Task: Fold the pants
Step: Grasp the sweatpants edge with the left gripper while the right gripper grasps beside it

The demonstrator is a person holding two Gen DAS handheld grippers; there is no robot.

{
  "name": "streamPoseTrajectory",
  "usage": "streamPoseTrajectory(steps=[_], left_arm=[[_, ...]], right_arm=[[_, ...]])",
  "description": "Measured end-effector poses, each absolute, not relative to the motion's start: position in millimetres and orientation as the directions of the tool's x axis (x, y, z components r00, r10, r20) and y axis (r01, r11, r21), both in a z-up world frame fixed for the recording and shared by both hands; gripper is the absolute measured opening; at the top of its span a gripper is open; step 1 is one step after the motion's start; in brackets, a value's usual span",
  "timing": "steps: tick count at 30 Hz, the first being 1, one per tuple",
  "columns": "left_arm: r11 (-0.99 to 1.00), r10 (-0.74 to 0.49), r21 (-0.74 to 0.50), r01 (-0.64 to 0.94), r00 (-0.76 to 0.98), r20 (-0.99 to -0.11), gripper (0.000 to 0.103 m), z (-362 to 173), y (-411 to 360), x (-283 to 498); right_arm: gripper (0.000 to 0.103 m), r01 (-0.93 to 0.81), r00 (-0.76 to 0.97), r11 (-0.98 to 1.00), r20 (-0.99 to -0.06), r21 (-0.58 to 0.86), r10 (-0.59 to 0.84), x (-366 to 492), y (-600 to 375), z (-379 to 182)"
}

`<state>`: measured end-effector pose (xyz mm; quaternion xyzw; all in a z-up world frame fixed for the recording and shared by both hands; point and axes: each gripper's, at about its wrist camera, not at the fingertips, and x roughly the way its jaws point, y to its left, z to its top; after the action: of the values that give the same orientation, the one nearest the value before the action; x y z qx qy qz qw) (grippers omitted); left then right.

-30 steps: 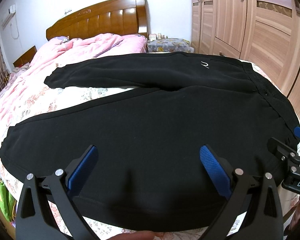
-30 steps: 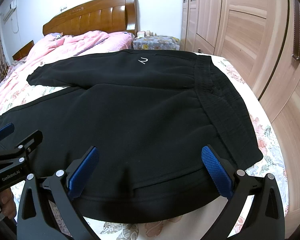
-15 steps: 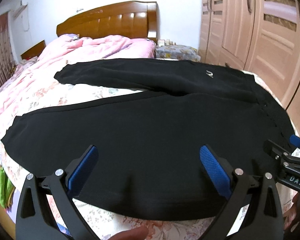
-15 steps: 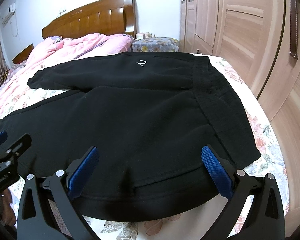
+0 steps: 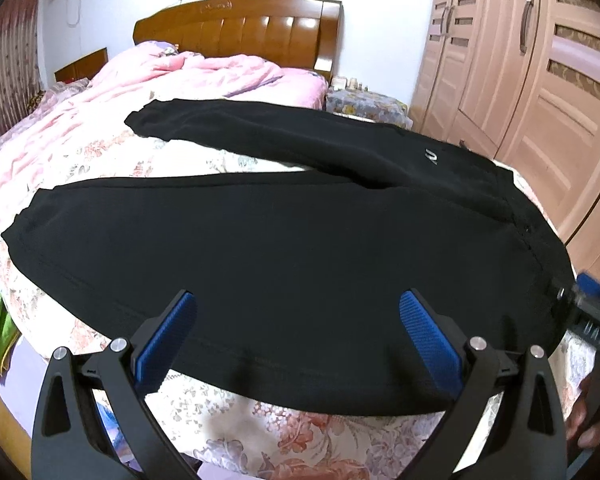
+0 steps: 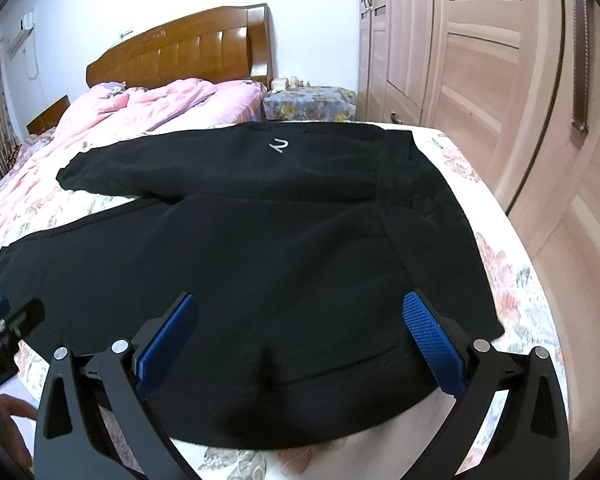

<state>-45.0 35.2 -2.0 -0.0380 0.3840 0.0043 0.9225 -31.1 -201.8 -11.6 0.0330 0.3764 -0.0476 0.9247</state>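
Across the middle of both wrist views, the black pants (image 5: 284,248) lay spread flat on the floral bedsheet (image 5: 300,432), unfolded. Their long axis ran side to side: the waistband (image 6: 428,232) sat at the right of the frame, and the two legs reached away to the left, the near leg (image 5: 148,232) along the lower half and the far leg (image 5: 220,132) higher up beside the pink quilt (image 5: 112,96). The left gripper (image 5: 296,344) hung released, its blue pads wide apart just over the near hem edge at mid-leg. The right gripper (image 6: 300,344) was likewise spread and empty, poised over the same edge by the hip. Judging by this, the near edge lay directly ahead of both claws, the right hand nearer the waist and the left nearer the cuff, suiting a lengthwise fold away from the person.
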Motion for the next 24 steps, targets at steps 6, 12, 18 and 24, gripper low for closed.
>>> streamPoseTrajectory(steps=[6,12,18,24], left_arm=[[0.999,-0.015,-0.043,-0.028,0.638,-0.770,0.102,-18,31,-26],[0.998,-0.055,-0.017,0.064,0.667,-0.743,0.102,-1,35,34],[0.937,-0.209,0.070,0.341,0.712,-0.670,0.102,32,20,161],[0.844,-0.264,0.117,0.523,0.596,-0.759,0.101,8,-5,293]], right_arm=[[0.099,0.081,0.724,0.997,-0.688,0.016,-0.048,8,-226,9],[0.099,-0.076,0.715,0.997,-0.696,0.007,0.059,82,-260,11],[0.099,-0.112,0.634,0.994,-0.771,-0.017,0.059,205,-311,-17],[0.099,-0.198,0.566,0.980,-0.816,0.007,0.121,304,-337,-42]])
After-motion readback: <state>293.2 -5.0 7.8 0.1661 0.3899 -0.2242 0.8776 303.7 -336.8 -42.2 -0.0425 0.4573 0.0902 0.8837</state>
